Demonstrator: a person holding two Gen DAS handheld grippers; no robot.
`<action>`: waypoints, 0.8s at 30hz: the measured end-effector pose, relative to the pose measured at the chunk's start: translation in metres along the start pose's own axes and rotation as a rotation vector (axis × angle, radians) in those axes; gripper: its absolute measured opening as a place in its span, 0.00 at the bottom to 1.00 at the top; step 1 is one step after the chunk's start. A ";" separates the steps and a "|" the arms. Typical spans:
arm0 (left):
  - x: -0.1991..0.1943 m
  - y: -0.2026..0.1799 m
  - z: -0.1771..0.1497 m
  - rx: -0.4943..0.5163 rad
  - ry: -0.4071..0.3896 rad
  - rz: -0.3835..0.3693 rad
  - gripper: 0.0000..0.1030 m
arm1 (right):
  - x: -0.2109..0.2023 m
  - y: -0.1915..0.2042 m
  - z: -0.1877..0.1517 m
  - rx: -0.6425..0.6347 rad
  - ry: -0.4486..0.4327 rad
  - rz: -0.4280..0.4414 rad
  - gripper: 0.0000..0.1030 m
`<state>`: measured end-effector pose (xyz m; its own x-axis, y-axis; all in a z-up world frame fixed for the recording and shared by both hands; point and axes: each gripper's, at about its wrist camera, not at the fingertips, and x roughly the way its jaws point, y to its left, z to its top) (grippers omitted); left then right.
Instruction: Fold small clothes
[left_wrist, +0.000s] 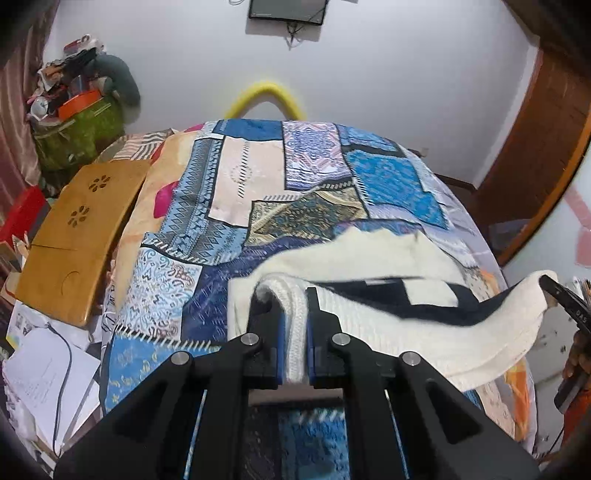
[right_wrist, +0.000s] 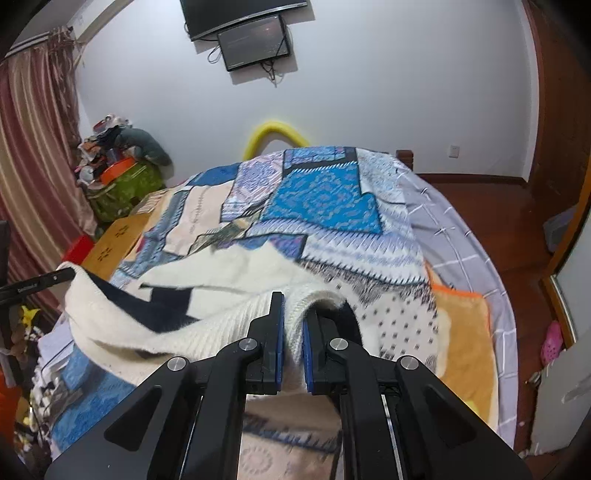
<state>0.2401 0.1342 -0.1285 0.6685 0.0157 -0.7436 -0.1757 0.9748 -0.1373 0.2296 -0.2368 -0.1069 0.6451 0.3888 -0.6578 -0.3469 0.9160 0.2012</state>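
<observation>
Here the left hand-held gripper (left_wrist: 295, 325) pinches one edge of a cream knitted sweater (left_wrist: 388, 325) (dark navy markings across it), and the right hand-held gripper (right_wrist: 293, 325) pinches the opposite edge. The sweater hangs stretched between them above the bed's patchwork quilt (left_wrist: 229, 192).

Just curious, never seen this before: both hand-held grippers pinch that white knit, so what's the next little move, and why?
Probably carry the lifted edge forward over the rest. The left hand-held gripper and right hand-held gripper each clamp the sweater, whose far part lies on the bed.
</observation>
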 end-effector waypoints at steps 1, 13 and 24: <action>0.008 0.003 0.005 -0.010 0.004 0.009 0.08 | 0.005 -0.003 0.004 0.006 0.001 -0.002 0.07; 0.088 0.020 0.022 -0.028 0.085 0.100 0.08 | 0.082 -0.036 0.013 0.065 0.089 -0.070 0.07; 0.146 0.043 0.021 -0.095 0.200 0.081 0.12 | 0.128 -0.054 0.006 0.075 0.198 -0.035 0.07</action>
<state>0.3456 0.1829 -0.2297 0.4941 0.0395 -0.8685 -0.2968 0.9466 -0.1258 0.3350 -0.2359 -0.1976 0.5068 0.3360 -0.7939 -0.2704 0.9364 0.2237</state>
